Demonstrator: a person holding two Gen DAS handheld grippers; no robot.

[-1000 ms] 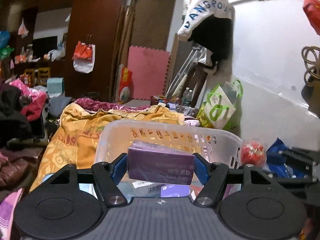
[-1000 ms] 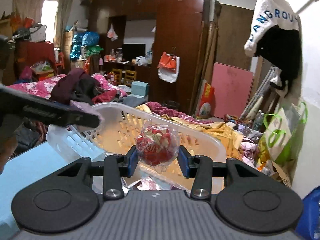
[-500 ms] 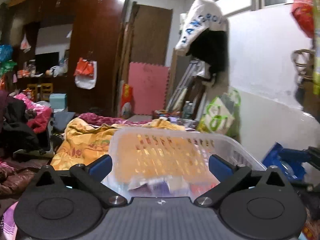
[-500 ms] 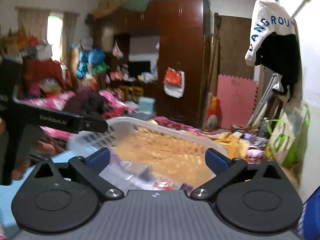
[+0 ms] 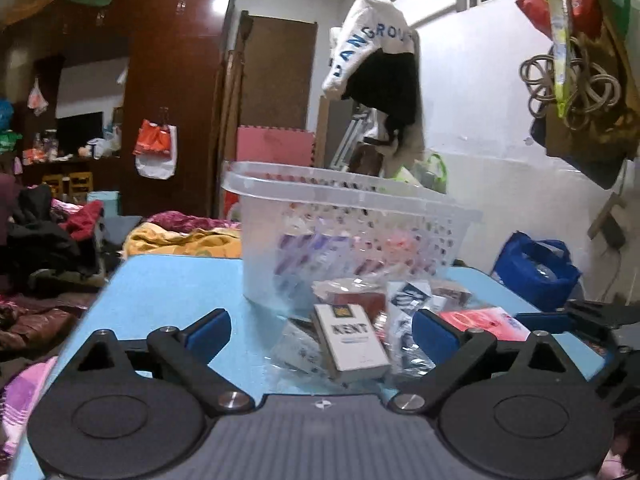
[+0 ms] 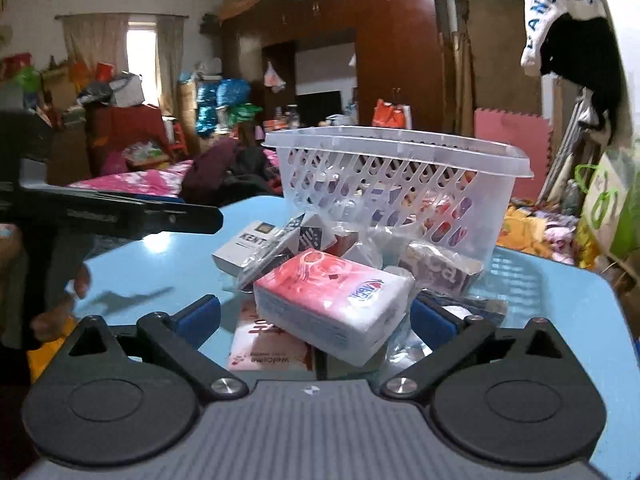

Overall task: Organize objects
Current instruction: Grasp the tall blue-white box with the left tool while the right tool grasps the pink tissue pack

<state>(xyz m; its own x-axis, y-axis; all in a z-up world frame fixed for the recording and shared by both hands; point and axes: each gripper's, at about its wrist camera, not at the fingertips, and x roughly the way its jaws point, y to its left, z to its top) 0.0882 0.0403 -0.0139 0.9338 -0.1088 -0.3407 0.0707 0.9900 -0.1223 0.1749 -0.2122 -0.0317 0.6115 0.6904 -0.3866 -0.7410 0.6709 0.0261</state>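
A clear plastic basket [image 5: 352, 236] [image 6: 396, 184] stands on the blue table [image 5: 168, 288] [image 6: 160, 268] with several packets inside. In front of it lies a pile of small items. My left gripper [image 5: 322, 330] is open and empty, low over the table, with a white KENT box [image 5: 352, 340] between its fingers. My right gripper [image 6: 316, 318] is open and empty, with a pink and white tissue pack [image 6: 332, 300] between its fingers. The KENT box [image 6: 244, 250] and a purple box [image 6: 440, 270] lie further back. The left gripper [image 6: 120, 216] shows at the left of the right wrist view.
A blue bag [image 5: 536, 268] sits beyond the table's right edge. Bedding and clothes [image 5: 180, 236] are piled behind the table. A wall with hanging bags [image 5: 580, 92] is on the right. A flat red packet [image 6: 268, 344] lies under the tissue pack.
Both grippers let go of their loads, the purple box and the red wrapped ball, over the basket, opened, and dropped back down to the pile on the table.
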